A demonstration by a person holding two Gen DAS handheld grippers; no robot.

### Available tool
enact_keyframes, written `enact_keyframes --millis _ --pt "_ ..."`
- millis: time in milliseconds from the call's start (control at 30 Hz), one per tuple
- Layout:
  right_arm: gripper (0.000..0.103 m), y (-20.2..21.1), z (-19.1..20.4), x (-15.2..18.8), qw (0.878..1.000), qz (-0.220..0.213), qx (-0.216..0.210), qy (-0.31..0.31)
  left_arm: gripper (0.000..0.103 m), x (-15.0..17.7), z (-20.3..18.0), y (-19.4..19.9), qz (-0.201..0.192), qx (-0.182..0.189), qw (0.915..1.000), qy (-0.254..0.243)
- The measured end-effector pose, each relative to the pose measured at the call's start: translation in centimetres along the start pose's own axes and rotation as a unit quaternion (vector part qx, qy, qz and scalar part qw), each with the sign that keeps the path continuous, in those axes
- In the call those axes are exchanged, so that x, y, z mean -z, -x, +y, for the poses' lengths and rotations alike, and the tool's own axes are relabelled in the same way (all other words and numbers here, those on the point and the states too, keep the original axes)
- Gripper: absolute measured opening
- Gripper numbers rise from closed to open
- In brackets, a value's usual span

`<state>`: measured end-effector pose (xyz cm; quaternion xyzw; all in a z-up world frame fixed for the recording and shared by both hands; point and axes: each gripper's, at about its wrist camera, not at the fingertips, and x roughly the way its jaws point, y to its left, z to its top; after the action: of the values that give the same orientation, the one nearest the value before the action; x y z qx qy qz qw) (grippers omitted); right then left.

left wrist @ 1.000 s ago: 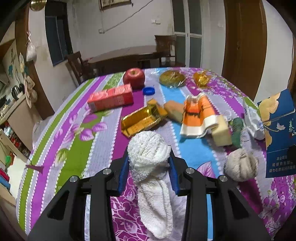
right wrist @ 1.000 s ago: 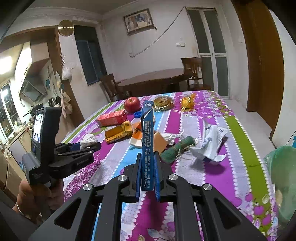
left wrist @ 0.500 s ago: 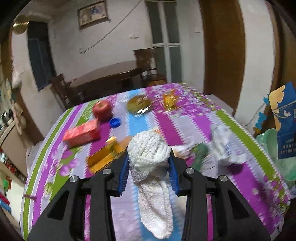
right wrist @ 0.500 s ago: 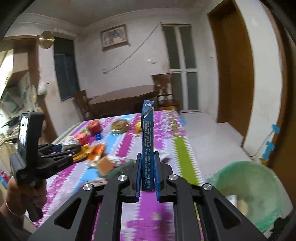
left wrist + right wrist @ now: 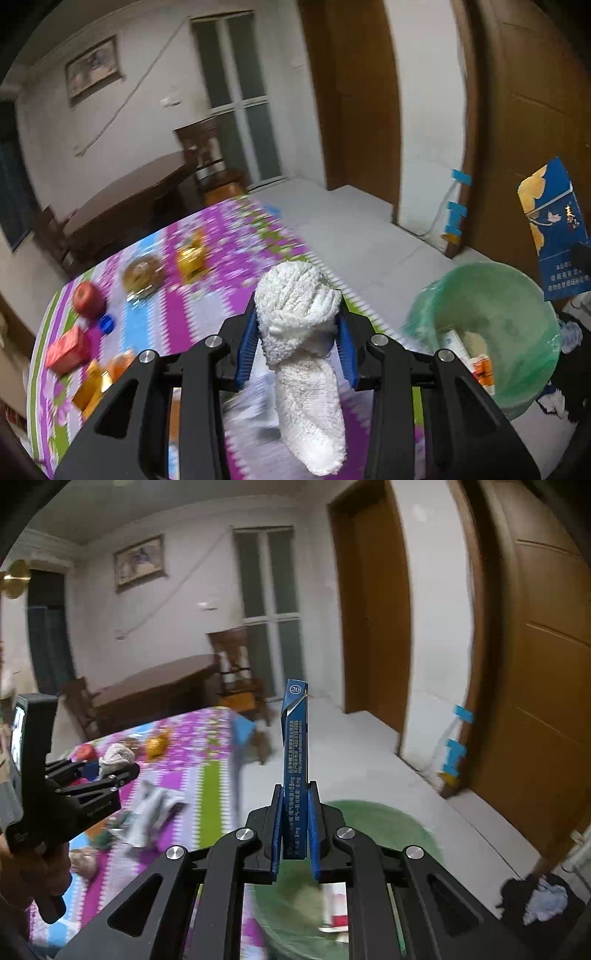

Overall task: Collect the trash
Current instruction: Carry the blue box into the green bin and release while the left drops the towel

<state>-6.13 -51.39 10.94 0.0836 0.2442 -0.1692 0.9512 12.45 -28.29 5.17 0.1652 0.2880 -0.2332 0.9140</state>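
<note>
Swinging away from the cluttered counter (image 5: pixel 221 236), both hand-held grippers are now nearing the green bin (image 5: pixel 491 295), the left hand-held gripper (image 5: pixel 297 345) clamping a white rolled cloth (image 5: pixel 299 306) and the right hand-held gripper (image 5: pixel 294 834) pinching a blue carton (image 5: pixel 295 753), ready for dropping.

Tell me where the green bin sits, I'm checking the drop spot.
In the left wrist view, the green bin stands lower right on the floor, beside the table.

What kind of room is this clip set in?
Most likely a home dining room: a table under a flowered cloth, a dark wooden dining table with a chair behind it, and a framed picture on the wall.
</note>
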Motion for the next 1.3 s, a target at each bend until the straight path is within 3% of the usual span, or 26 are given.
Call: enact_keyframes --millis 367,600,767,967,1300 --pt "0.013 -1.6 -7.9 1.0 0.995 0.06 0.077 -0.036 0.036 -1.8 -8.5 -4.3 0.026 0.075 0.9956 -0.051" --pt "0.013 -3.7 -10.5 1.9 0.988 0.111 0.087 -0.061 0.036 -1.7 -12.4 -7.0 0.06 0.138 0.9846 -0.088" --pt "0.013 -5.5 -11.2 2.9 0.981 0.154 0.081 -0.083 0.036 -1.3 -14.5 -8.9 0.091 0.186 0.9722 -0.11" --pt "0.013 -7.7 -11.5 3.6 0.974 0.192 0.065 -0.102 0.036 -0.5 -15.9 -9.8 0.112 0.212 0.9615 -0.134" --pt "0.013 -10.0 -10.8 4.4 0.968 0.224 0.045 -0.107 0.036 0.4 -16.5 -10.3 0.123 0.214 0.9579 -0.147"
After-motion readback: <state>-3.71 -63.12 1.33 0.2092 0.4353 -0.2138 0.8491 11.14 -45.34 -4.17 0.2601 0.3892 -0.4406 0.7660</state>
